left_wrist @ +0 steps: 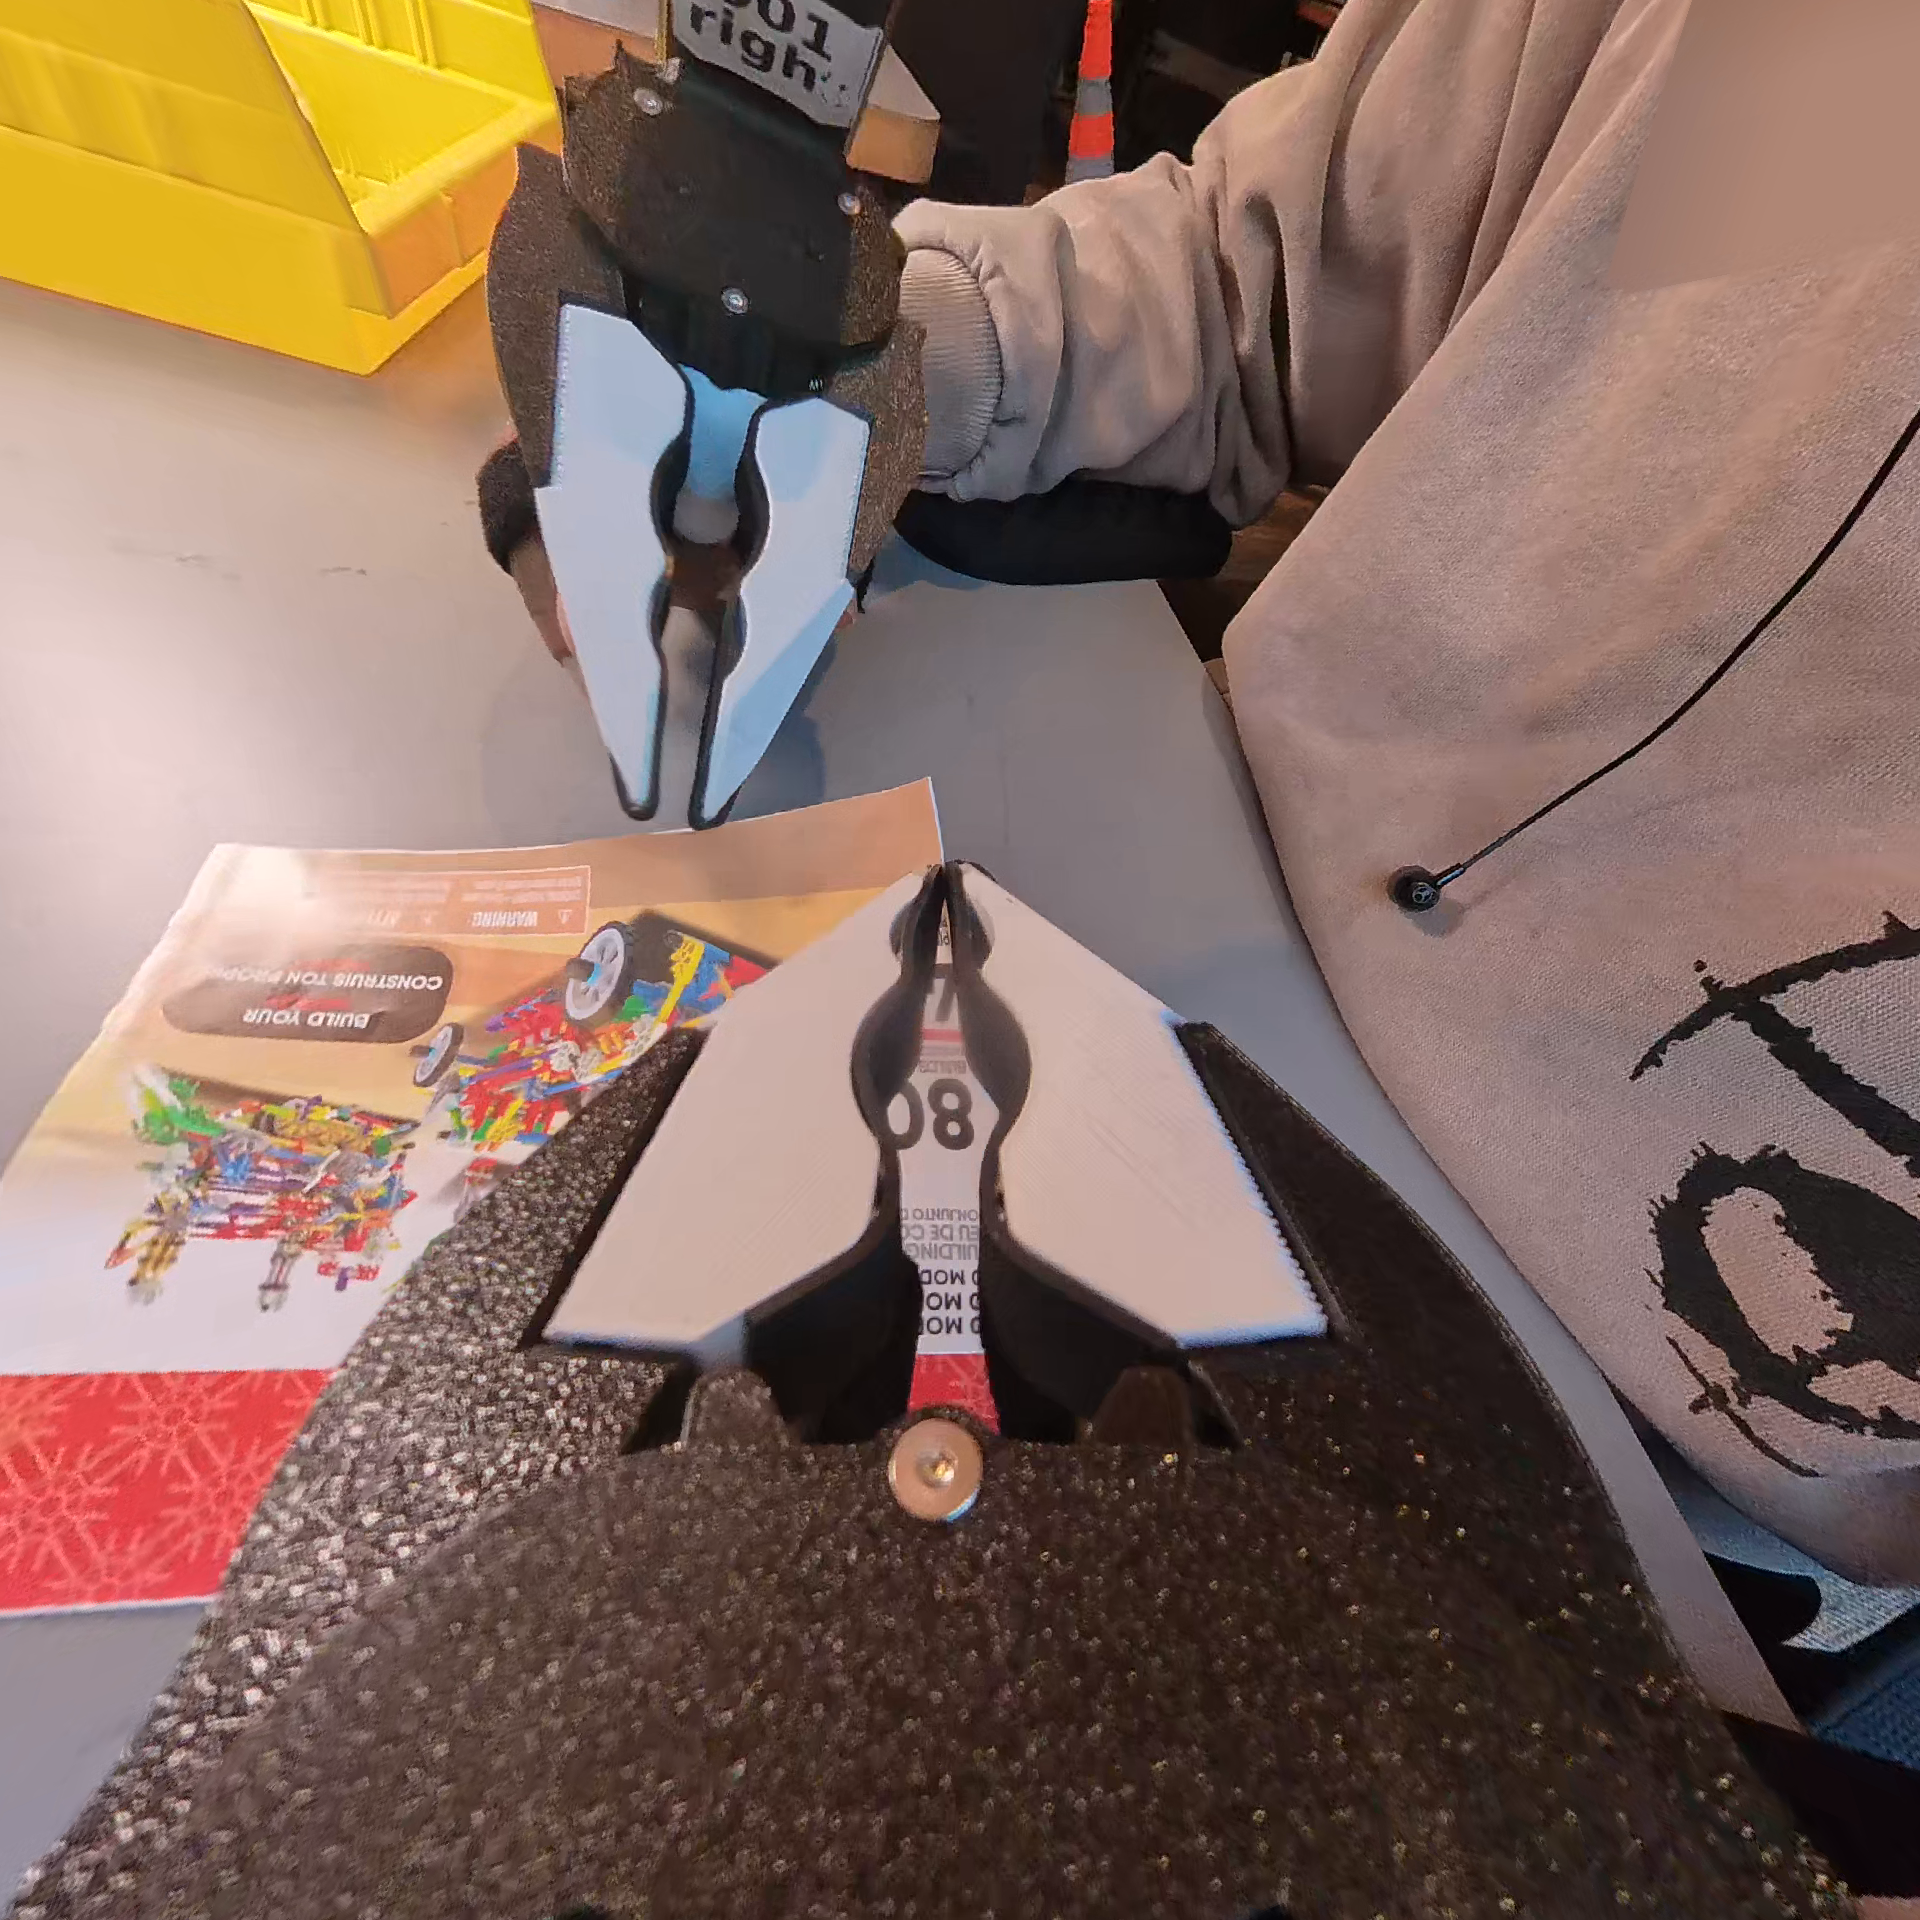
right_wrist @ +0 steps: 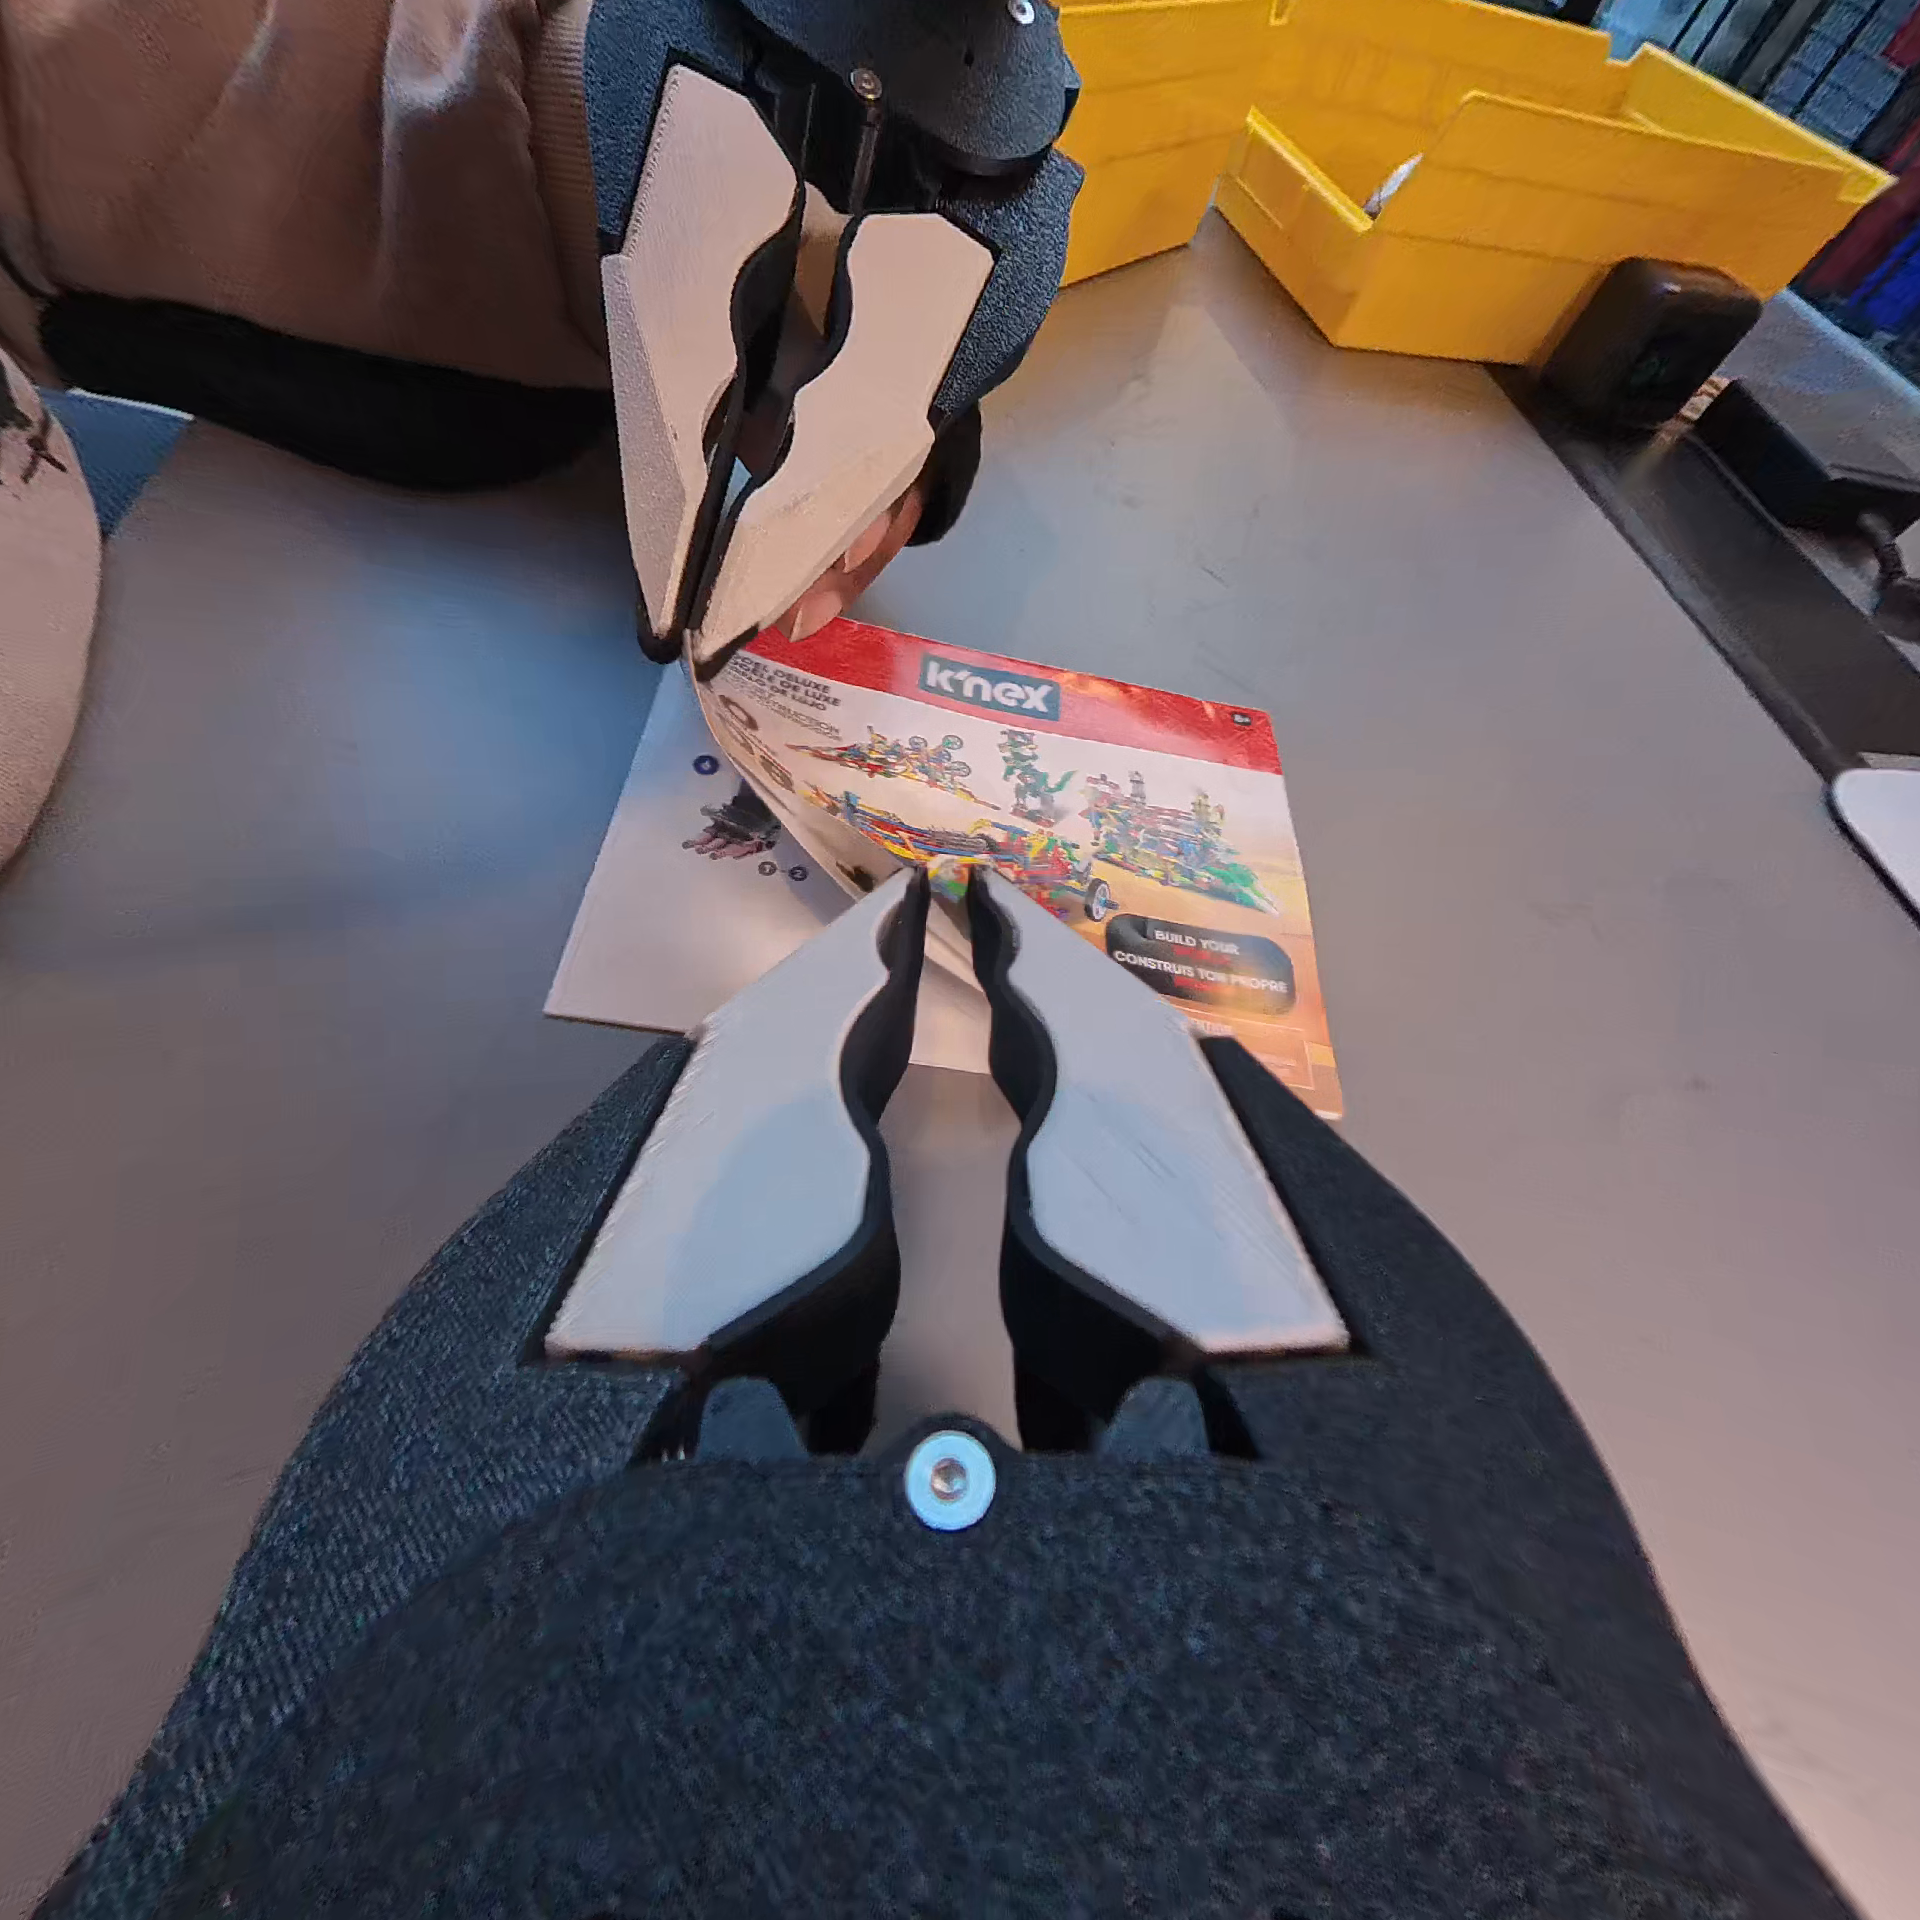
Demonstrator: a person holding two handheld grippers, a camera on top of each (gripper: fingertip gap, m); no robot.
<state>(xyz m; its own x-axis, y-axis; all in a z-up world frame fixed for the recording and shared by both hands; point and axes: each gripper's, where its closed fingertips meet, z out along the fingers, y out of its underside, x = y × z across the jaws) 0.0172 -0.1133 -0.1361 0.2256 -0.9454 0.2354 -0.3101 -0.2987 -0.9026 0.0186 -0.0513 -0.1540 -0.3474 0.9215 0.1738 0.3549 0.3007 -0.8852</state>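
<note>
Your work surface is a grey desk (right_wrist: 1403, 644) carrying the things in view; yellow bins (right_wrist: 1475, 208) stand along its far side, well apart from both tools, with a dark box-like object near them at the desk edge. Your beige sleeve (left_wrist: 1299, 312) enters beside the right tool. On the desk lies a colourful instruction booklet (right_wrist: 1091, 810), its red band toward the left tool and its long axis running roughly across the line between the two tools. The front cover (right_wrist: 821, 800) is peeled up at one corner, exposing a white inner page (right_wrist: 644, 914) that lies flat. The left tool (right_wrist: 691, 649) is the nearer to the work: its fingers are pressed together on that lifted cover corner, with the tips just above the desk. The right tool (right_wrist: 945, 883) faces the booklet from the opposite side; its fingers stand slightly apart with a narrow gap, holding nothing, and the curling cover edge lies just beyond the tips, in line with the gap. In the left wrist view the right tool's tips hang over the booklet's far edge; whether they touch the paper cannot be told from either view.
</note>
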